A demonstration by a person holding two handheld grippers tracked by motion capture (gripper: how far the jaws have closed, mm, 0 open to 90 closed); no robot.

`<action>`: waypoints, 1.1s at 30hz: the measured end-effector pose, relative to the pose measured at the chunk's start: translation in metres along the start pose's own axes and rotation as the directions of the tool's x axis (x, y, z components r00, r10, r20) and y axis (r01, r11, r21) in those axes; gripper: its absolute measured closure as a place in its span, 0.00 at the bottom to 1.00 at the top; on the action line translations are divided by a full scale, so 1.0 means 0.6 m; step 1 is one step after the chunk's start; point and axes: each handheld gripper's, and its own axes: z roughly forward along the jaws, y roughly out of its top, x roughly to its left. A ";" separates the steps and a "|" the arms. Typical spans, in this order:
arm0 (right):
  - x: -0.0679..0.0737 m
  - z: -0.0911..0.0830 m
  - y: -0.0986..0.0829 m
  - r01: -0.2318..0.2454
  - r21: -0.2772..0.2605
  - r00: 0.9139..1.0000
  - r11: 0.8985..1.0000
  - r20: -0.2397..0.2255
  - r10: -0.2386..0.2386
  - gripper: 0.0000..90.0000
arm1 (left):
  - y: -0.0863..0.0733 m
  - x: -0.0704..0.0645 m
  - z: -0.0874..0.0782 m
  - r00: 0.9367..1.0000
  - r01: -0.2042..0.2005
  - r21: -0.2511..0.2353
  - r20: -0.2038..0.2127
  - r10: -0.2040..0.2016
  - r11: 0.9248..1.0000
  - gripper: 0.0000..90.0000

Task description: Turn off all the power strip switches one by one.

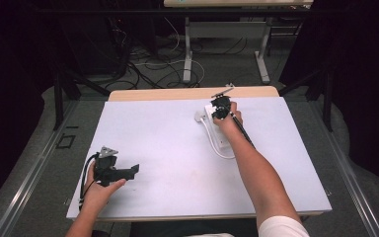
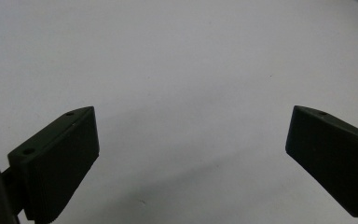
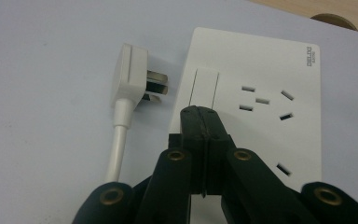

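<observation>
Item one: white power strip (image 3: 261, 107), lying flat near the far edge of the table (image 1: 168, 163), toward its right far corner. In the right gripper view we read a rocker switch (image 3: 205, 88) on its face, two sets of socket slots (image 3: 265, 100) beside it and a small maker's mark at one corner

Item two: white plug (image 3: 130, 74) on a white cord (image 3: 114, 149), lying on the table just beside the strip. Its prongs point at the strip's side edge and stop just short of it; none sits in a slot, so we count it as unplugged. In the high view the cord (image 1: 216, 145) loops back along the strip toward the near edge

Item three: right gripper (image 3: 200, 114), jaws pressed together with nothing between them, tips resting at the near end of the rocker switch. We judge the step in hand to be pressing that switch; we cannot tell whether it is on or off

Item four: left gripper (image 1: 132, 170), near the table's near left corner, well apart from the strip, jaws spread wide over bare surface and holding nothing

Outstanding, in our judgement: the switch press to finish; the plug, if it is meant for a socket, not yet picked up or inserted
</observation>
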 end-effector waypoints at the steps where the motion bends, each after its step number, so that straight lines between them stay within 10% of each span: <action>1: 0.000 0.000 0.000 0.000 0.000 1.000 1.000 0.000 0.000 1.00 | 0.000 0.000 0.000 1.000 0.000 0.000 0.000 0.000 1.000 0.03; 33: -0.002 0.000 0.000 -0.002 0.020 1.000 1.000 0.005 0.002 1.00 | 0.000 0.000 -0.002 1.000 -0.001 0.012 0.005 0.001 1.000 0.03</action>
